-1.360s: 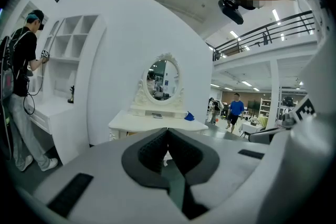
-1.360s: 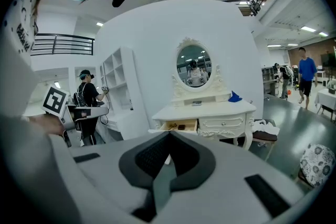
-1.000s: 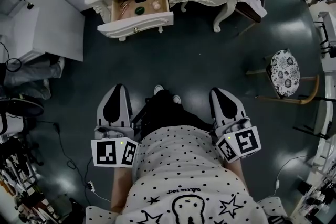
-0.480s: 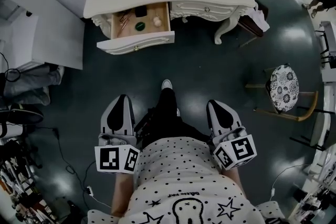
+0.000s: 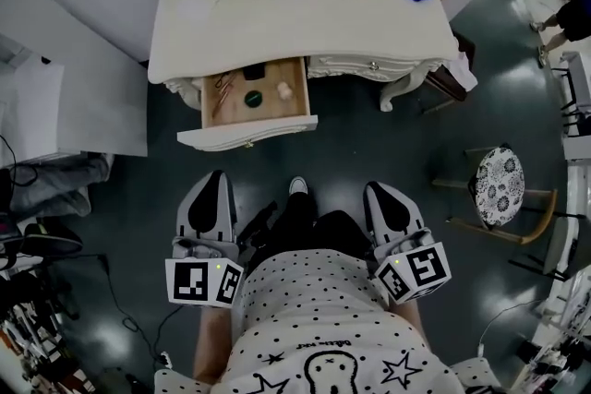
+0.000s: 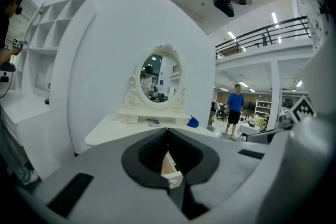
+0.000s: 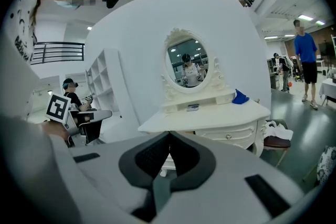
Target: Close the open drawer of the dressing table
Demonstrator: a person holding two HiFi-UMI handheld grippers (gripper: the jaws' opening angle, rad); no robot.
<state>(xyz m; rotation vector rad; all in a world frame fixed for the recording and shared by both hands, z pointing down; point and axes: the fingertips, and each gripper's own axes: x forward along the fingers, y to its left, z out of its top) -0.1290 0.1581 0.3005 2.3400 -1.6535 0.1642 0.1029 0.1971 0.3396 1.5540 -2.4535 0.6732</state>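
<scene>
– Wooden inside and cream-white in front, the drawer [image 5: 251, 97] is seen pulled far out under the left half of the dressing table [image 5: 305, 23], and some small things [image 5: 253, 98] are lying loose in it.

– And how are the grippers held?

– The left gripper [image 5: 211, 178] and the right gripper [image 5: 379, 189] are both seen with the jaws pressed together, and nothing is held between them. They are kept low in front of the person, well apart from the drawer front [image 5: 247, 135]. No contact is made yet.

– What could be spoiled from here?

– If the front is pushed at one end only, the drawer may be turned a little in its rails and get jammed, it is judged. If it is pushed too fast, the small things can be thrown to the back, or the table can be shifted toward the wall. A closed tip could also slip off the curved front.

– Is anything around to be minded?

– A shoe [image 5: 297, 186] is placed near the drawer front, so the table could be kicked. The stool [image 5: 500, 186] is well apart at the right and is hardly a risk.
</scene>
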